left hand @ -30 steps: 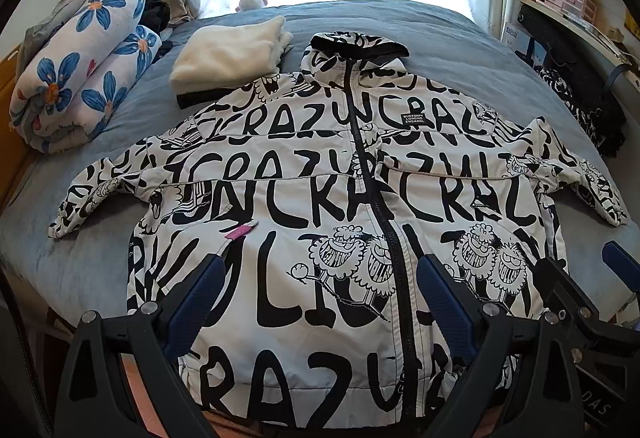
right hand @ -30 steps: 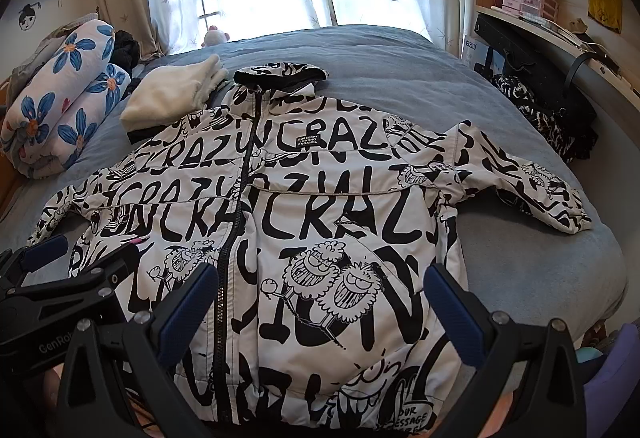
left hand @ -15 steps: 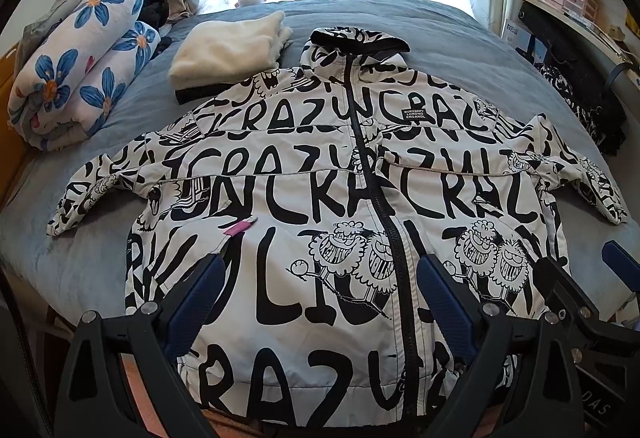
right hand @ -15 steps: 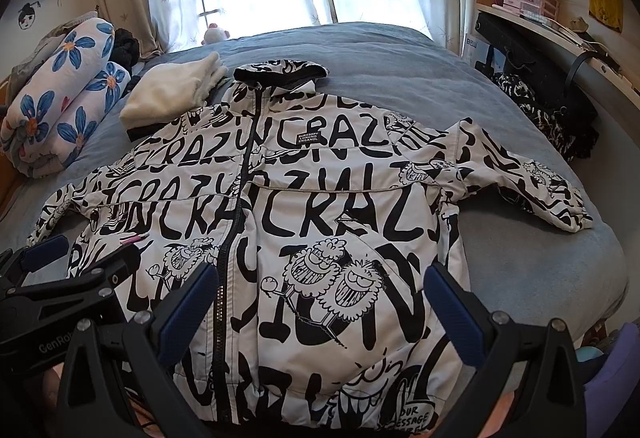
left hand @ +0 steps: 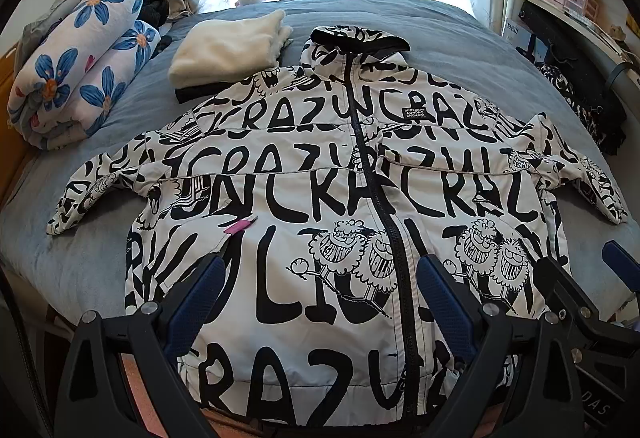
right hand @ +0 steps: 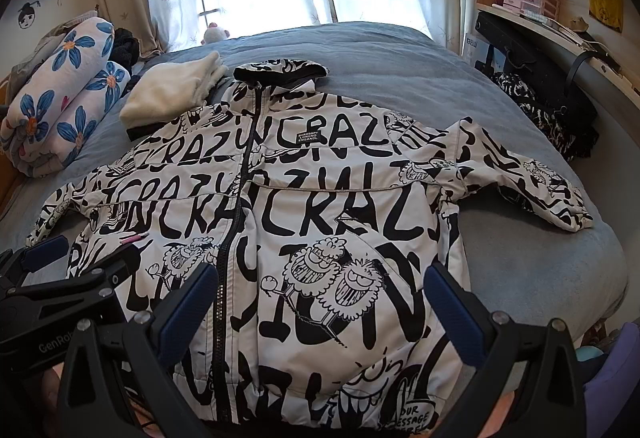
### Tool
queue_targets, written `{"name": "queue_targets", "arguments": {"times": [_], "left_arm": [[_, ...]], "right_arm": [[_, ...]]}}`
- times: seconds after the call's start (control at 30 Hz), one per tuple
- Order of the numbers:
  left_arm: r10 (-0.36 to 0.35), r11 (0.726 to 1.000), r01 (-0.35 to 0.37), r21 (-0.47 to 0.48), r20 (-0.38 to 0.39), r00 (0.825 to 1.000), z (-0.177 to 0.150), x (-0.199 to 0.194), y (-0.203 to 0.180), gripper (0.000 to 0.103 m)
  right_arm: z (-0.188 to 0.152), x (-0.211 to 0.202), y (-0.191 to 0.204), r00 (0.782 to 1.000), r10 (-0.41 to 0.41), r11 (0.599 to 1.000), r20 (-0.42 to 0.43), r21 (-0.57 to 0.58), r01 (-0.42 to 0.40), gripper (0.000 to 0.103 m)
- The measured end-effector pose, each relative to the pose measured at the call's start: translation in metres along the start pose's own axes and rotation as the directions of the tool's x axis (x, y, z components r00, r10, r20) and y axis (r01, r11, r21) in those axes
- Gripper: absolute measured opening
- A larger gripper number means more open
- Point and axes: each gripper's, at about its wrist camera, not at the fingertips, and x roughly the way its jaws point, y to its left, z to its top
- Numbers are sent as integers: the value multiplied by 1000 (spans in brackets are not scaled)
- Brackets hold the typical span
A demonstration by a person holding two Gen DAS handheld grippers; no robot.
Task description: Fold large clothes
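Jacket (left hand: 320,197): black-and-white print, zipped, front up, sleeves spread flat on bed (left hand: 80,270). We hold left gripper (left hand: 320,302) and right gripper (right hand: 320,310) above its hem, fingers spread, pinching nothing. Cream garment (left hand: 224,49) touches one shoulder; floral quilt (left hand: 76,65) nearby.

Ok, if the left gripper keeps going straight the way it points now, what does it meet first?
Most likely the jacket spread on the bed: the left gripper, open, points at its front left of the zipper. Depth is uncertain.
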Motion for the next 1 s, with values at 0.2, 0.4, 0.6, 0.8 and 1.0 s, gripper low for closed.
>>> {"name": "queue_targets", "arguments": {"times": [0.2,0.4,0.6,0.8,1.0], "left_arm": [[1,1000,-1,1,0,1000,0,0,0,95],[1,1000,-1,1,0,1000,0,0,0,95],[1,1000,-1,1,-1,1000,0,0,0,95],[2,1000,-2,1,0,1000,0,0,0,95],[3,1000,-3,2,0,1000,0,1,0,95]], "right_arm": [[0,0,0,1000,1,1000,-1,1,-1,103],[-1,1,-1,1000,1,1000,-1,1,-1,103],[-1,1,-2,1000,1,1000,-2,1,-1,103],[0,1,-2,1000,2,1000,-1,2,-2,103],[0,2,-3,1000,3,1000,-3,3,-3,103]]}}
